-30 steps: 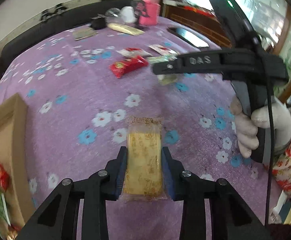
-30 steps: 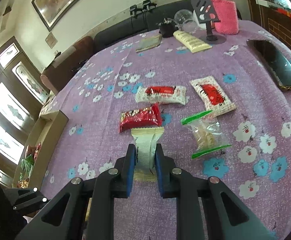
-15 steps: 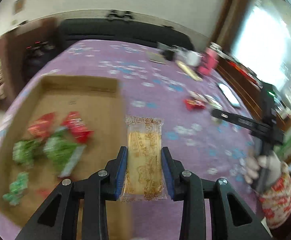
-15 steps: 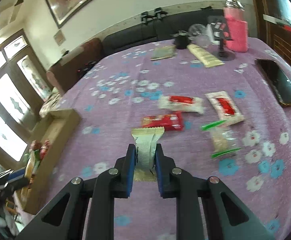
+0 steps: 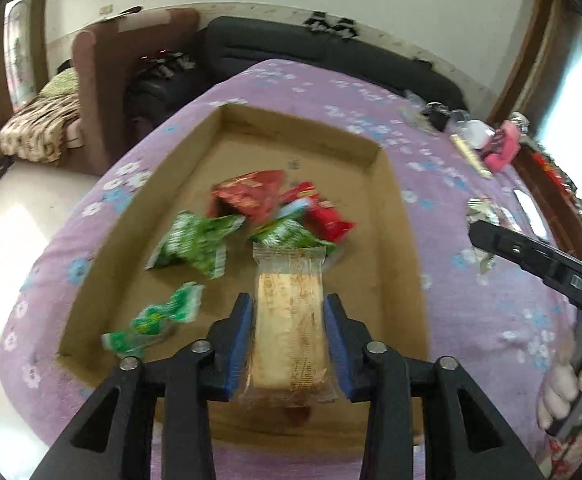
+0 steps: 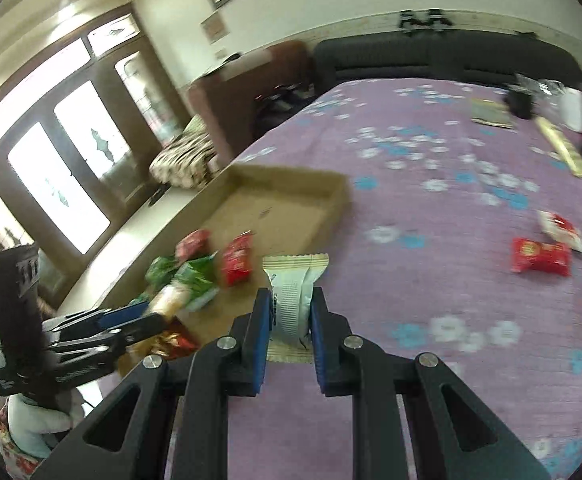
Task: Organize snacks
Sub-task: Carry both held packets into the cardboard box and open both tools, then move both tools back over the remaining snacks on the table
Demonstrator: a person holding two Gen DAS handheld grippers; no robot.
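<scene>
Your left gripper [image 5: 287, 332] clamps the yellow cake packet [image 5: 289, 328] lengthwise over the cardboard tray [image 5: 405, 264]; your right gripper [image 6: 291, 316], pinching the white packet [image 6: 294, 300], hangs near its right edge.

Purple flowered tablecloth [image 5: 471, 320], brown cardboard box [image 5: 395, 208], green and red snack packets [image 5: 195, 240]

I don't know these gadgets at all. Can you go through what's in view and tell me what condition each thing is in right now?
left gripper: shut on the yellow snack pack, held over the cardboard box.
right gripper: shut on the white snack pack, over the tablecloth beside the box.
cardboard box: open-topped, holding red and green snacks.
red packet: lying on the tablecloth, outside the box.
</scene>
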